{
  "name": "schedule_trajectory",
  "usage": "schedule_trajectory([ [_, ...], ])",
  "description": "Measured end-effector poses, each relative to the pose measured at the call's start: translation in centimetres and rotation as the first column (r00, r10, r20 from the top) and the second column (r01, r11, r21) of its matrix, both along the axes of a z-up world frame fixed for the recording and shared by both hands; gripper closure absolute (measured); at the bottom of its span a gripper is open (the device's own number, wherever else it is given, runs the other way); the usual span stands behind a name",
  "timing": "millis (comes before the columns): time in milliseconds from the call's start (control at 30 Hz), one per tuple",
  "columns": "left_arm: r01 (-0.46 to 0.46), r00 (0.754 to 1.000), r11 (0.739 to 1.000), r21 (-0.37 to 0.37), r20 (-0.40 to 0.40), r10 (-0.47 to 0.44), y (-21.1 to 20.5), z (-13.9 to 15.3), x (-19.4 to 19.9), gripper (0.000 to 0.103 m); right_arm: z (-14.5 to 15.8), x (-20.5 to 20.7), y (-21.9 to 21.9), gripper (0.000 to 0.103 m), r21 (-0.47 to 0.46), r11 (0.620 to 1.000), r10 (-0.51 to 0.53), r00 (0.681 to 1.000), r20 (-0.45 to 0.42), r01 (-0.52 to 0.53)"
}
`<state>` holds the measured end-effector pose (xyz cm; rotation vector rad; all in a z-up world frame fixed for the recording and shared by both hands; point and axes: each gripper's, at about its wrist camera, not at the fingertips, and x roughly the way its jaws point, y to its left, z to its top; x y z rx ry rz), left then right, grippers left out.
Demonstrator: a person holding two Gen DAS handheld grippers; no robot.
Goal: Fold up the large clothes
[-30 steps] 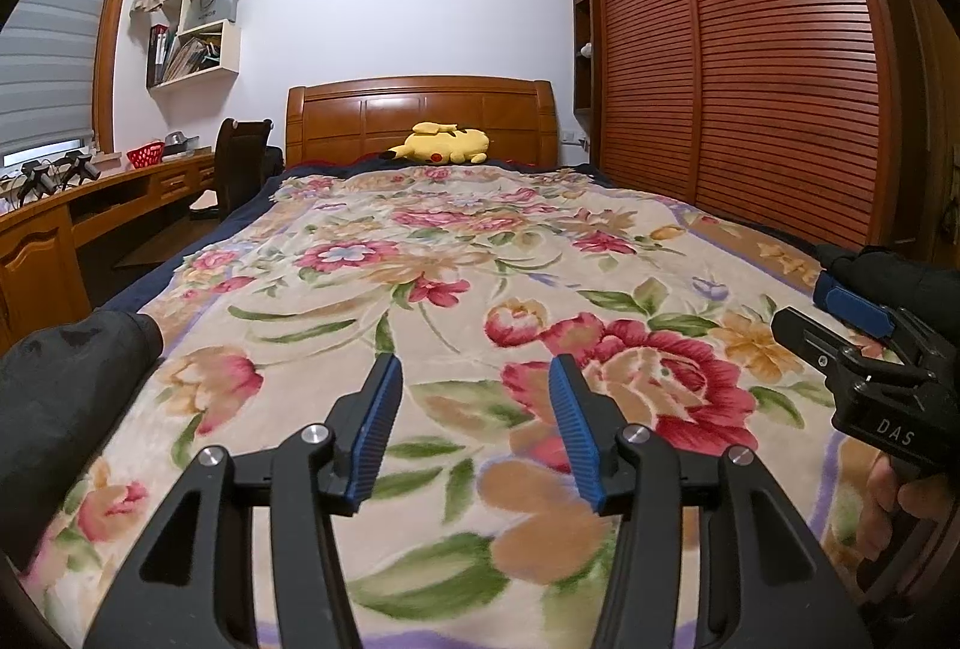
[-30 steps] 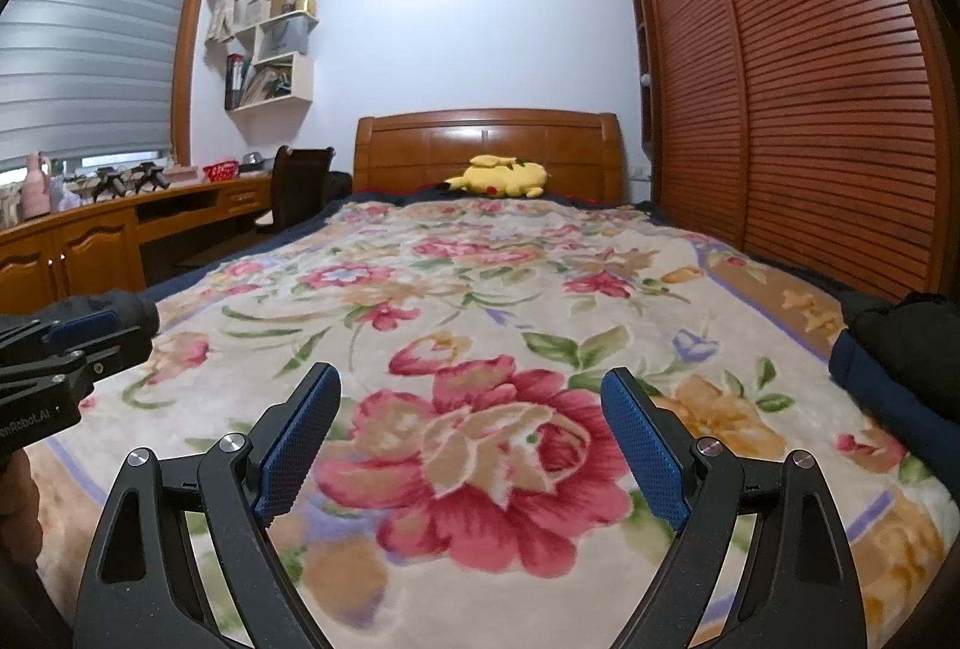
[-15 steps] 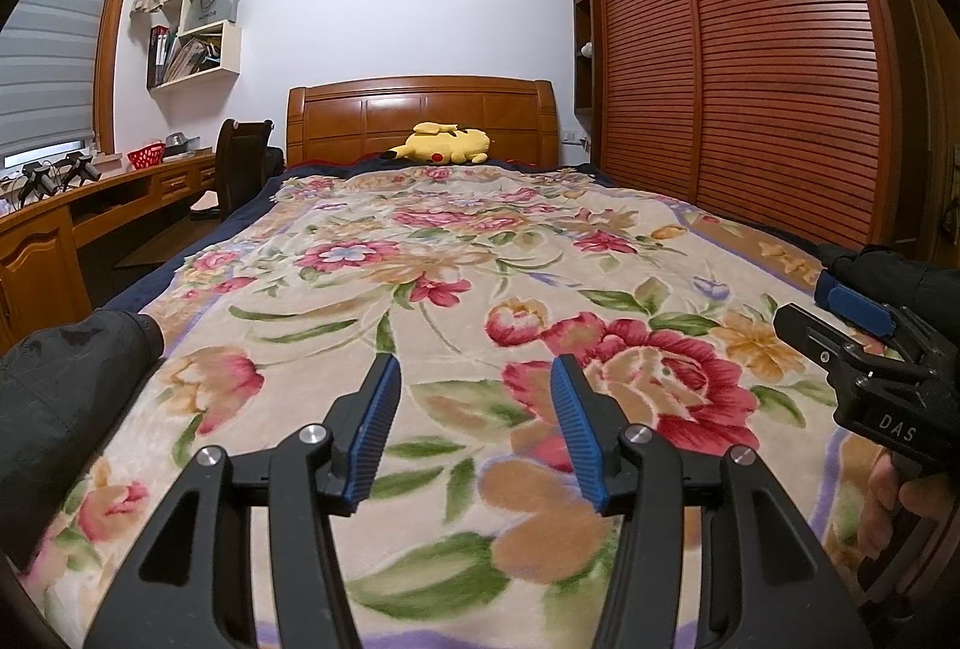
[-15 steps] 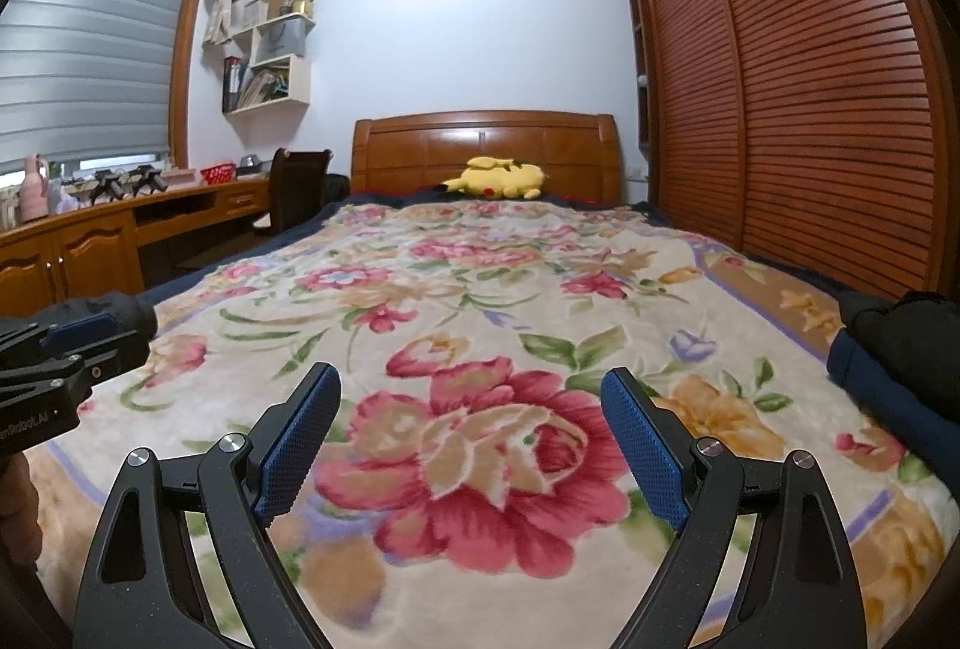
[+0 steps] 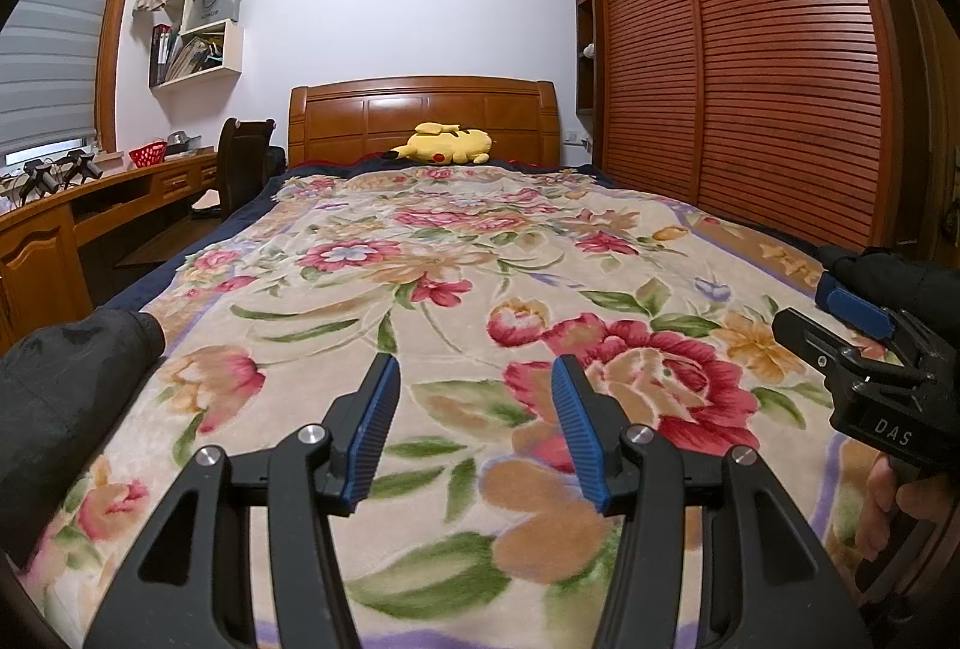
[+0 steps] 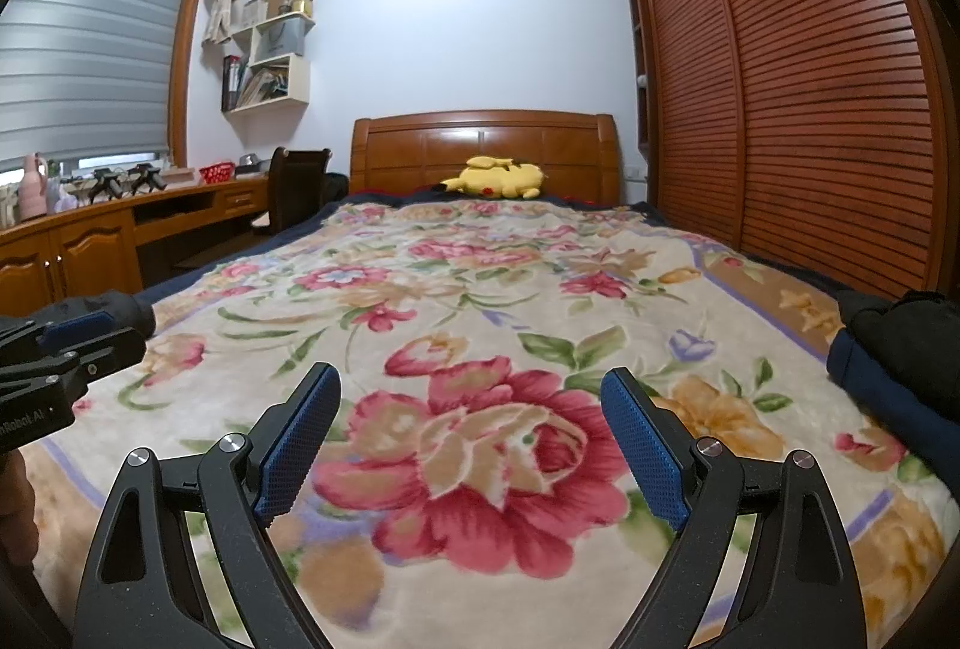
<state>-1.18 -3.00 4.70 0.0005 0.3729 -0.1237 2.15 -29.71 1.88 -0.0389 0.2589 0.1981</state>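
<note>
A dark garment (image 5: 60, 385) lies at the bed's left edge; it also shows in the right wrist view (image 6: 120, 307). A second dark pile with a navy layer (image 6: 900, 355) lies at the right edge, also seen in the left wrist view (image 5: 894, 277). My left gripper (image 5: 471, 379) is open and empty above the floral blanket (image 5: 456, 253). My right gripper (image 6: 471, 394) is open wider, empty, above a big red rose on the blanket (image 6: 480, 259). Each gripper shows at the edge of the other's view.
A yellow plush toy (image 5: 447, 145) lies by the wooden headboard (image 5: 420, 109). Slatted wardrobe doors (image 5: 750, 67) run along the right. A desk (image 5: 90, 217) with a chair (image 5: 243, 157) stands on the left under the window.
</note>
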Motion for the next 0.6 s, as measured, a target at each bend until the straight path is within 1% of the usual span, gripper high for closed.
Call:
schedule_trajectory([
  [600,-0.001,1.0,1.0,-0.001,0.0,0.001,-0.05,0.07,-0.04,0.05,-0.05,0.15,-0.02,0.013,0.0,1.0,-0.001,1.0,0.001,0.001],
])
